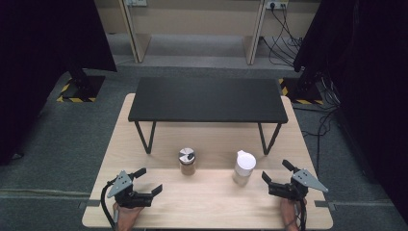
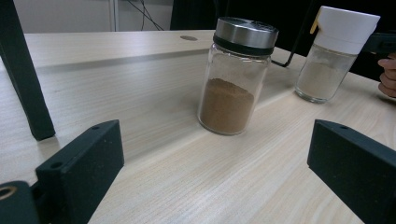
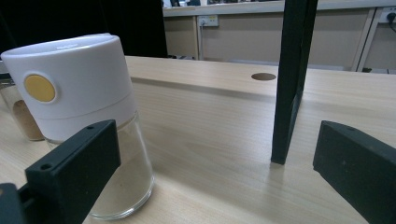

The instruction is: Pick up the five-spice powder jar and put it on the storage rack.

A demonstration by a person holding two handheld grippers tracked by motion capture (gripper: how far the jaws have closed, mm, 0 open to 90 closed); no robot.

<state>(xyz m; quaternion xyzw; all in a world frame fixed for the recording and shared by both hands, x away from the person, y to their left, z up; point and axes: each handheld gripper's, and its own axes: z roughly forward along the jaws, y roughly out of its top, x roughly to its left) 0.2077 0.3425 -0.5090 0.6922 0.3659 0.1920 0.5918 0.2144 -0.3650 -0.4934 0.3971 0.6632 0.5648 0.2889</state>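
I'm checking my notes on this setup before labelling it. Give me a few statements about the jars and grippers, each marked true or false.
1. The steel-lidded jar holds brown powder. True.
2. The white-lidded jar lies on its side. False: it stands upright on the wooden table.
3. The left gripper is clamped on a jar. False: its jaws stand open, apart from both jars.
4. The right gripper is open. True.
5. Both jars sit on top of the black shelf. False: they stand on the table in front of it.
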